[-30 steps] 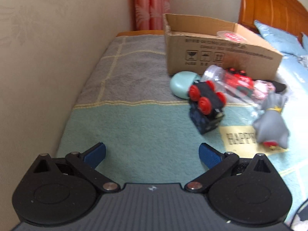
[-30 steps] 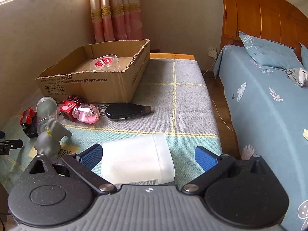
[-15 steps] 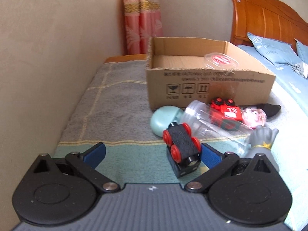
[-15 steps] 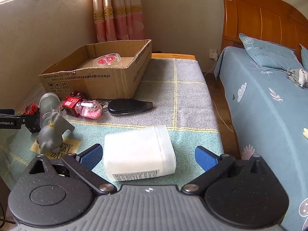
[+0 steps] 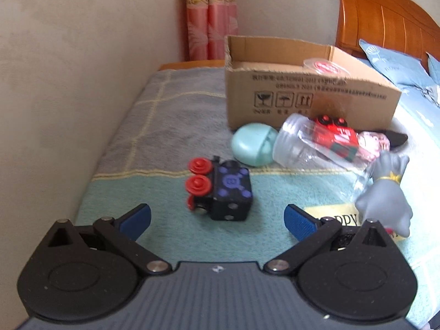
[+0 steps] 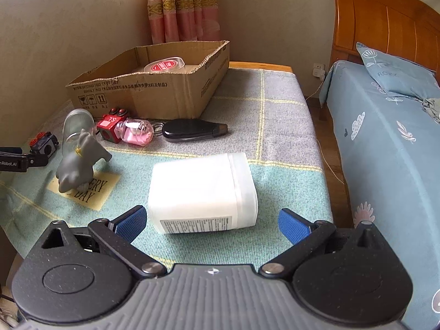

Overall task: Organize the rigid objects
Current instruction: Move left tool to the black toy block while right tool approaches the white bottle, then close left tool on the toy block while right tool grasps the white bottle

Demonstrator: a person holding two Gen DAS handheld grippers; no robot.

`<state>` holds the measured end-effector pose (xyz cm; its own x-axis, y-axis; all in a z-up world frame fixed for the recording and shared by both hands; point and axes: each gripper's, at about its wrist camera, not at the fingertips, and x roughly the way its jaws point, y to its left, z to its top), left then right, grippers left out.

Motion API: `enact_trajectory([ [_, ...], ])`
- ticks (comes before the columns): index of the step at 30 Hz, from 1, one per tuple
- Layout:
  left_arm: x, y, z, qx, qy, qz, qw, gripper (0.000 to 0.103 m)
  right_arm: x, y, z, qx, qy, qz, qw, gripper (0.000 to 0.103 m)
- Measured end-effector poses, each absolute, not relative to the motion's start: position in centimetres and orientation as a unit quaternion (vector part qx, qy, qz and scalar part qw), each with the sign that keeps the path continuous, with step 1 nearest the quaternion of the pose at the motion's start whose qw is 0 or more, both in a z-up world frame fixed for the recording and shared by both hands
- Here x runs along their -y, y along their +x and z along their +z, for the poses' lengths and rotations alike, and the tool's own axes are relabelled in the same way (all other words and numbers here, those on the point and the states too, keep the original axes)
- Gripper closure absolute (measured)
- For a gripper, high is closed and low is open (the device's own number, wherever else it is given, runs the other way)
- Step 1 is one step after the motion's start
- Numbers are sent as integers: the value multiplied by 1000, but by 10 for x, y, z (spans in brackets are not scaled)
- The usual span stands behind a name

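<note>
Left hand-held gripper [image 5: 217,220]: jaws spread wide, nothing between the blue pads; it points forward and slightly down, low over the surface.
Left fingers [image 5: 298,221]: blue-padded tips on black linkage arms, angled outward, touching nothing.
Left hand-held gripper seen from the right wrist view [image 6: 23,161]: a black arm reaching in from the left edge, roughly level.
Right hand-held gripper [image 6: 211,221]: jaws equally wide apart, gripping nothing, tilted forward and down.
Right fingers [image 6: 132,221]: blue pads facing inward, both free of contact as far as can be seen.
</note>
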<state>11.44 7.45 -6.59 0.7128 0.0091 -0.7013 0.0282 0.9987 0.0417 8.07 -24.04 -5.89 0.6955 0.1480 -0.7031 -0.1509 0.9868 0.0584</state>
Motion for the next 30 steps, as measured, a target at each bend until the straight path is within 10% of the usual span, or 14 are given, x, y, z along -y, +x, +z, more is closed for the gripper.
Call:
enact_trajectory([
  [14, -75, 134, -75, -377, 14, -3, 926, 2, 226, 88, -79, -391, -43, 80, 916, 0],
  [30, -68, 143, -66, -377, 36, -9, 926, 51, 220, 103, -72, -391, -46, 88, 915, 0],
])
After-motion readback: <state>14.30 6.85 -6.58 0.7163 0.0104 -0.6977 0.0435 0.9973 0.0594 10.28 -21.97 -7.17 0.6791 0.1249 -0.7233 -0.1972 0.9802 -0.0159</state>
